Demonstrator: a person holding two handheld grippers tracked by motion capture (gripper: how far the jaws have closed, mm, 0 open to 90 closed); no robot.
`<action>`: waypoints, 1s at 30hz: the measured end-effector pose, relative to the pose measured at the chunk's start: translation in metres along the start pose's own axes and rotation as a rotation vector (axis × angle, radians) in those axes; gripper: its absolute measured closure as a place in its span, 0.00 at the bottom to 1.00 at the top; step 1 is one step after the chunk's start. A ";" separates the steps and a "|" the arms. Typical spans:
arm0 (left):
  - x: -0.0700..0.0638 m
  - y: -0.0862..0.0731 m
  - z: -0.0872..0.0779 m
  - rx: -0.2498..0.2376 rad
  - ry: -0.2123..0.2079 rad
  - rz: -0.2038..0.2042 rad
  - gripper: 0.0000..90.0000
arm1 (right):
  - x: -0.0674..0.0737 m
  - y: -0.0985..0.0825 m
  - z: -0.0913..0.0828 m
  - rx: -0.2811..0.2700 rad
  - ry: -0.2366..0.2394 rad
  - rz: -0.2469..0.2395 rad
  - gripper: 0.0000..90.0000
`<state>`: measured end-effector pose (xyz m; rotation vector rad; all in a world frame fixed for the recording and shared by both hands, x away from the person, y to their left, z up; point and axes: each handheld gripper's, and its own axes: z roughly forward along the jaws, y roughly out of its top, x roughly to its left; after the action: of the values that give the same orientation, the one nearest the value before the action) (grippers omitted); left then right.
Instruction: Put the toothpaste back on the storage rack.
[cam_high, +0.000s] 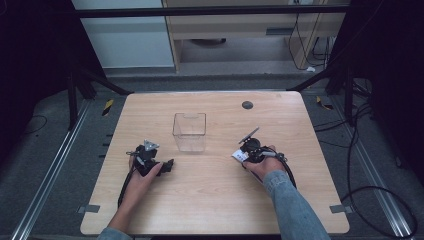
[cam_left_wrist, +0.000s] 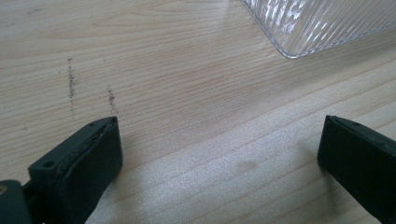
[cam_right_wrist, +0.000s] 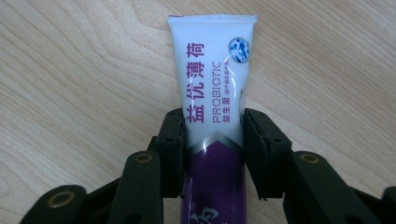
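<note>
White-and-purple tube (cam_right_wrist: 212, 116) is clamped between the pads of the right gripper (cam_right_wrist: 212, 140); left gripper (cam_left_wrist: 219, 144) is held wide open, unloaded, clear box (cam_left_wrist: 327, 23) ahead.

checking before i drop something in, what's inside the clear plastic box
Nothing visible inside the clear ribbed plastic box; bare wooden table shows through its walls. No part of its interior is covered.

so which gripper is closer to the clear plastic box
Left. The left gripper sits just below-left of the clear box; the right gripper, shut on a toothpaste tube, is farther off, lower right.
</note>
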<state>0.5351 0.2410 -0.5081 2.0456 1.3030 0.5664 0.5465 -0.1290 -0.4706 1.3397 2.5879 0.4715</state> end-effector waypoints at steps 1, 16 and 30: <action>0.000 0.000 0.000 0.000 0.000 0.000 0.00 | 0.000 0.000 0.000 0.001 -0.003 -0.002 0.70; 0.000 0.000 0.000 -0.001 -0.001 0.002 0.00 | -0.002 0.002 -0.003 0.010 0.018 0.000 0.78; 0.000 0.000 0.001 -0.001 -0.001 0.001 0.00 | -0.006 0.000 -0.013 -0.014 0.025 0.019 0.88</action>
<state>0.5359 0.2412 -0.5082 2.0453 1.3015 0.5664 0.5458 -0.1367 -0.4582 1.3641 2.5891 0.5117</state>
